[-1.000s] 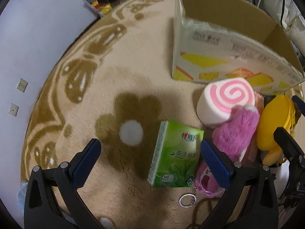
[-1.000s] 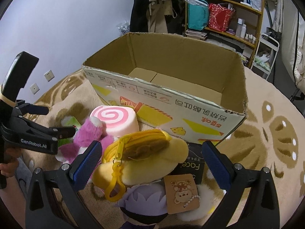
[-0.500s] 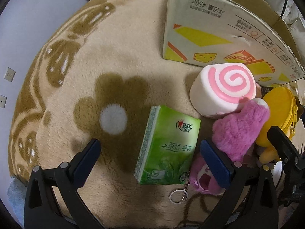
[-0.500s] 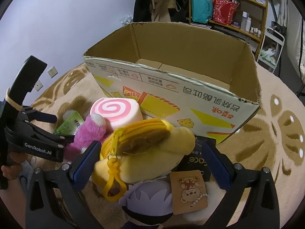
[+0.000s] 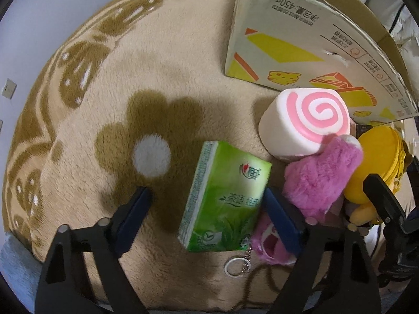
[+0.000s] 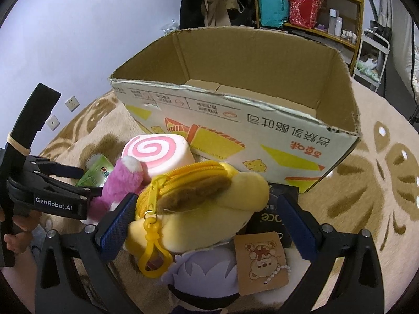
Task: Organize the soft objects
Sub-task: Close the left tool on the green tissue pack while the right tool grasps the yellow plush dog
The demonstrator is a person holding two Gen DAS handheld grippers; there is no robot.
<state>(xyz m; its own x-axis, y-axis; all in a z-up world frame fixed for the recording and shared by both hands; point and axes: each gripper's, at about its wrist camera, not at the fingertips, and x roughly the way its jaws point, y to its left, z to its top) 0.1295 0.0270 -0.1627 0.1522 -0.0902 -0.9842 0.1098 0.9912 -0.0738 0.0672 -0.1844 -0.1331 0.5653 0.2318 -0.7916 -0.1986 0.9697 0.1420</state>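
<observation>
Left fingers (image 5: 277, 209) closing astride green tissue pack (image 5: 225, 198), right one touching.

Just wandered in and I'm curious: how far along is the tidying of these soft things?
Barely started. The cardboard box looks empty as far as its inside shows. In hand: the left gripper is closing around the green tissue pack, not yet gripping. The right gripper is open around the yellow plush pouch. Still on the rug: the swirl-roll squishy and the pink plush.
</observation>
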